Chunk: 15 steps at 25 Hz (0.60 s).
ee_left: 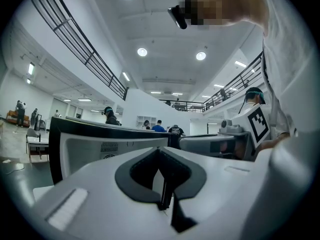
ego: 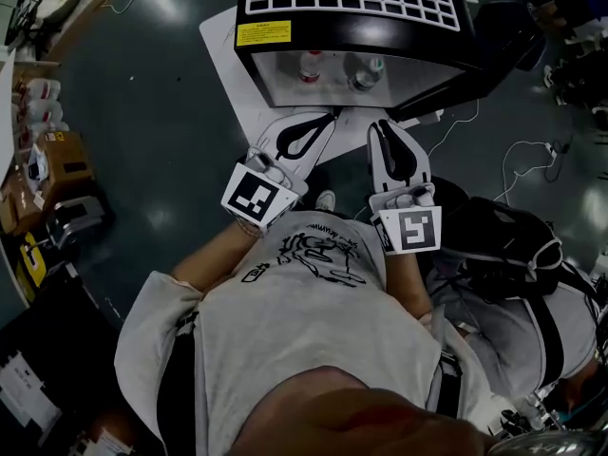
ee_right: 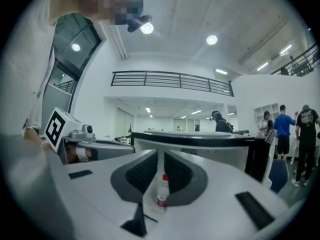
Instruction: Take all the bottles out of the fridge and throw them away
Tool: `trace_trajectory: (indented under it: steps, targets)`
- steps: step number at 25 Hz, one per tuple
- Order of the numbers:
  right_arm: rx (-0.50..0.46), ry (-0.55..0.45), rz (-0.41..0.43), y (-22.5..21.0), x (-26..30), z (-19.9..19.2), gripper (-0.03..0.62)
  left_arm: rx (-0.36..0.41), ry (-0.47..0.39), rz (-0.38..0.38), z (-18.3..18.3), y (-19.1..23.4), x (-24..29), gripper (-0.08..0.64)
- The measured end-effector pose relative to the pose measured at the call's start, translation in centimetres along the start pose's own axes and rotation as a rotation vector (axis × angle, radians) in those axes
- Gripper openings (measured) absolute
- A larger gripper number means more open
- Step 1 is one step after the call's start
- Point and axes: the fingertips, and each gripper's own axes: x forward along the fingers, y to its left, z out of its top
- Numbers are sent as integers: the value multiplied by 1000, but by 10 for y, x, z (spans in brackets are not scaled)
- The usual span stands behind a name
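Two bottles stand upright inside the open fridge (ego: 263,33): the red-capped bottle (ego: 310,67) on the left, the other bottle (ego: 366,74) just right of it. You hold the left gripper (ego: 330,117) and the right gripper (ego: 380,124) side by side near the fridge opening, apart from both bottles. Both pairs of fingers are closed together, holding nothing.

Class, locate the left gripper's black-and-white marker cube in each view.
Head view: the black-and-white marker cube sits just left of centre.
Left gripper view: not in it.
Right gripper view: far left, mid-height.
Shared landmark: the open black mini fridge, in all three.
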Motion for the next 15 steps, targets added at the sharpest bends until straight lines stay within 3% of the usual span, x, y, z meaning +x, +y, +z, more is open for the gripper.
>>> trace_trajectory:
  steps: [5,15]
  targets:
    - [-1,12,-9,-15,6,-15,17,16,1,-6,-10,6,15,9]
    - [1,53,-15,-42,20,-53,96,47,16,17,-35,21,41,9]
